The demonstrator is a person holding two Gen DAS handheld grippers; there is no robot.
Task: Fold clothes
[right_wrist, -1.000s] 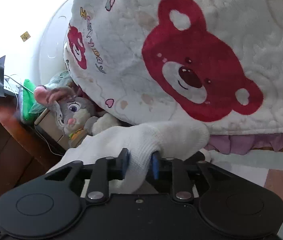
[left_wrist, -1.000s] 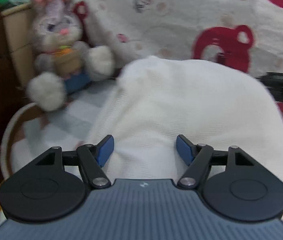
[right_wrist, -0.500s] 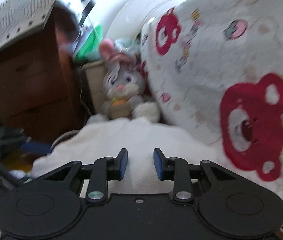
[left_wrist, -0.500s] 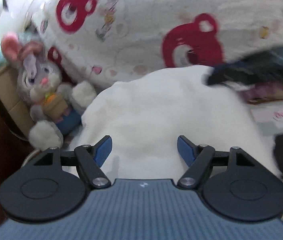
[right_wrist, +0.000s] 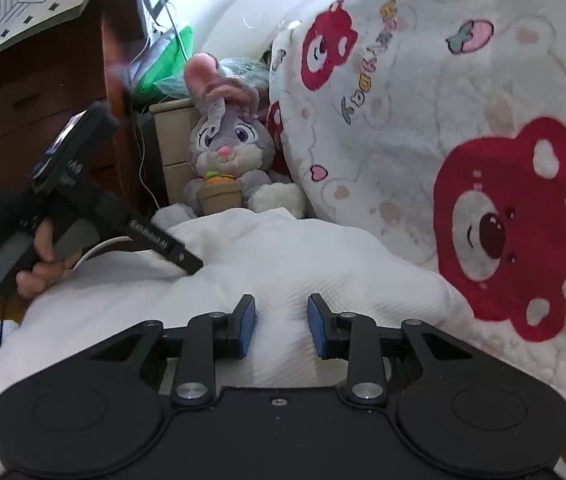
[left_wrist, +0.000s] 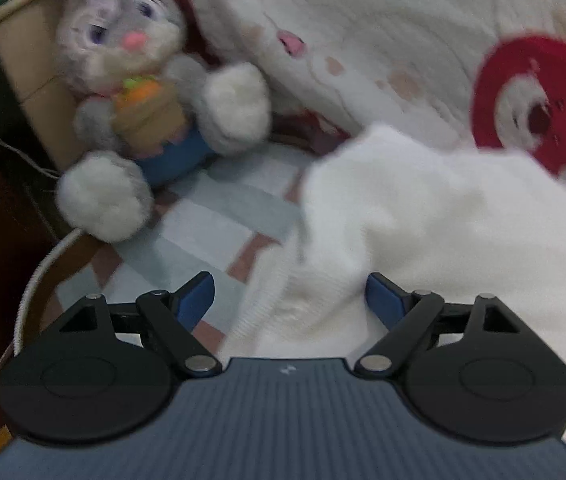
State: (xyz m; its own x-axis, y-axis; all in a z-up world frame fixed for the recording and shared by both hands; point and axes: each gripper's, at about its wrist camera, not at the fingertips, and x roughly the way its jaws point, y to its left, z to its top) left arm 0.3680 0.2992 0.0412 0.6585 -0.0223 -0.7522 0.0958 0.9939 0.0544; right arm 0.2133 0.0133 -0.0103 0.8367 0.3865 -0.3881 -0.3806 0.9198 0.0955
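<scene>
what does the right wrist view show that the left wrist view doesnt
Only the right wrist view shows the person's hand holding the left tongs' handle, the dark wooden drawers and the patterned board on top.

Only the left wrist view shows the checked bed sheet and the garment's ribbed hem lying between the opening left tongs, pads not pressing it.

Both show the white knit garment, the grey plush rabbit holding a carrot pot, and the white quilt with red bears. The right tongs stand apart over the garment.

White garment (right_wrist: 283, 264) is matt waffle-knit cloth (rabbit toy (right_wrist: 229, 160) plush).
</scene>
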